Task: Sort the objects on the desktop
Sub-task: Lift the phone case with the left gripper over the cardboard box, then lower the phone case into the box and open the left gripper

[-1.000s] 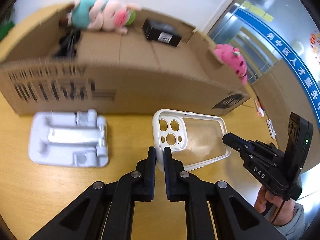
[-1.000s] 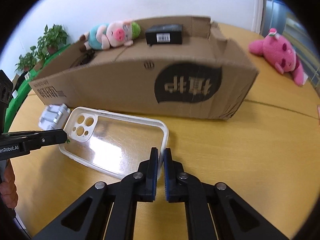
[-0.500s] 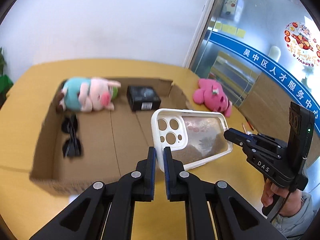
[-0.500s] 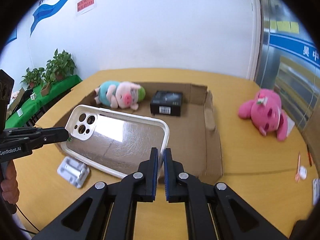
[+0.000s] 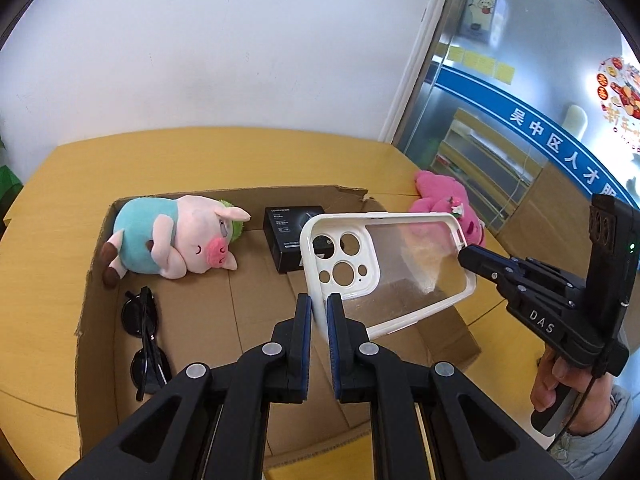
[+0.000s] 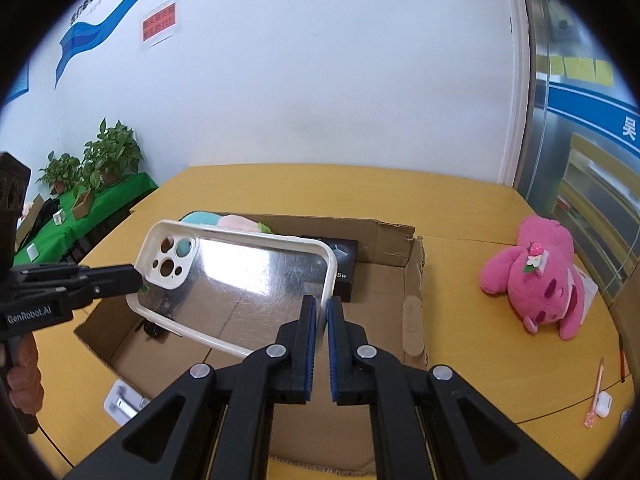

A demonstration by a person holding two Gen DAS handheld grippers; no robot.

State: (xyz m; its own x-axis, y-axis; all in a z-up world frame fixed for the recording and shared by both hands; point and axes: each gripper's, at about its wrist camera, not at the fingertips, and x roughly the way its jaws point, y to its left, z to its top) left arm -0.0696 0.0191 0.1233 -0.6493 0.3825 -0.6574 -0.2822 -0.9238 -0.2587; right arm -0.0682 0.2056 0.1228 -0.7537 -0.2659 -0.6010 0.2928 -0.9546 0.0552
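Observation:
A clear phone case [image 5: 400,276] with a white rim hangs in the air over the open cardboard box [image 5: 248,312]. My left gripper [image 5: 319,308] is shut on the case's rim at the camera-hole end. My right gripper [image 6: 321,312] is shut on the rim at the opposite end of the case [image 6: 248,284]. Each gripper shows in the other's view, the right one [image 5: 466,258] at the case's far edge and the left one [image 6: 138,280] by the camera holes. Inside the box lie a plush pig [image 5: 172,242], a small black box [image 5: 286,232] and black sunglasses [image 5: 144,336].
A pink plush toy [image 6: 536,280] lies on the yellow table right of the box. A white plastic insert [image 6: 122,402] sits on the table by the box's near left corner. A pink pen and a small white item [image 6: 600,400] lie at the far right. Potted plants stand beyond the table.
Both grippers have lifted the phone case from the table in front of the box up and forward to above the open box. The grip of both has stayed the same.

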